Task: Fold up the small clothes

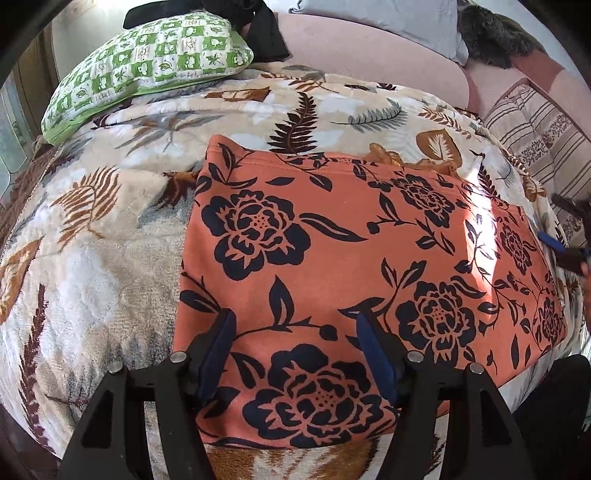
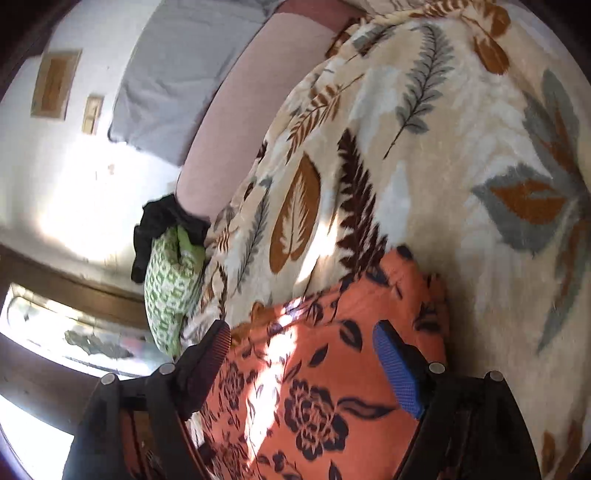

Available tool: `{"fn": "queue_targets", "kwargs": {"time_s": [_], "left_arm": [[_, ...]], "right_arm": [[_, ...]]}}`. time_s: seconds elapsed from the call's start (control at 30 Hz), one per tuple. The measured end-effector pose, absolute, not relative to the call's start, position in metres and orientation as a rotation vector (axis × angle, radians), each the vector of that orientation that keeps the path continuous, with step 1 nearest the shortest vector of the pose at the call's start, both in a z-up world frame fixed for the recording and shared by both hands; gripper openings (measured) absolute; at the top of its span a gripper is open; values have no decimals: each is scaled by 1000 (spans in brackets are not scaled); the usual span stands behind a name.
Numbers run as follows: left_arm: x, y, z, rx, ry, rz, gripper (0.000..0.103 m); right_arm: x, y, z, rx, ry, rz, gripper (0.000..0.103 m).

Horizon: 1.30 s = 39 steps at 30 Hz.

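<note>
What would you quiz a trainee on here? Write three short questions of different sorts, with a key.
1. True or false: the left gripper is shut on the orange floral garment.
2. Multiple choice: what does the green checked pillow rest on? A) the leaf-print blanket B) the floor C) the garment
3. Fill in: a black cloth lies beside the ____.

Key
1. False: its jaws stand apart over the garment, gripping nothing.
2. A
3. pillow. The right gripper also stands open above the garment.
</note>
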<state>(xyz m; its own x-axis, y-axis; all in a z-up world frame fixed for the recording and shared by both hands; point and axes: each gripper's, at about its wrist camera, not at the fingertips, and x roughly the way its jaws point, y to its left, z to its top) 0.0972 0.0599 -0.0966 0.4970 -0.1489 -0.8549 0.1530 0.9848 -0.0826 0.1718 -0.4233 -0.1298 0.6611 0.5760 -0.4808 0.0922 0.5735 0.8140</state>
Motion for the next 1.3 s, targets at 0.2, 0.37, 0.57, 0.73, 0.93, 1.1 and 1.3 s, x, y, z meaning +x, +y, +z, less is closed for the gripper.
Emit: {"fn": "queue_targets", "kwargs": {"time_s": [0.2, 0.37, 0.57, 0.73, 0.93, 1.1, 1.3], "left_arm": [[87, 59, -92, -3, 1031, -192, 68], [74, 61, -80, 4, 1004, -189, 68], [69, 63, -78, -8, 1014, -171, 69], [63, 64, -75, -6, 991, -168, 70], [61, 60, -88, -47, 1003, -183, 71], [57, 55, -92, -41, 997, -192, 71], [56, 60, -89, -74, 989, -174, 71]], "right_arm": [[114, -384, -154, 841, 941, 369, 85], [105, -393, -144, 924, 893, 339, 85], [109, -403, -167, 948, 932, 309, 88], [74, -412, -130, 962, 816, 307, 88], [12, -401, -139, 1067, 795, 352, 88], [-10, -375, -174, 1127, 855, 363, 89], [-1, -377, -195, 1215, 863, 335, 88]]}}
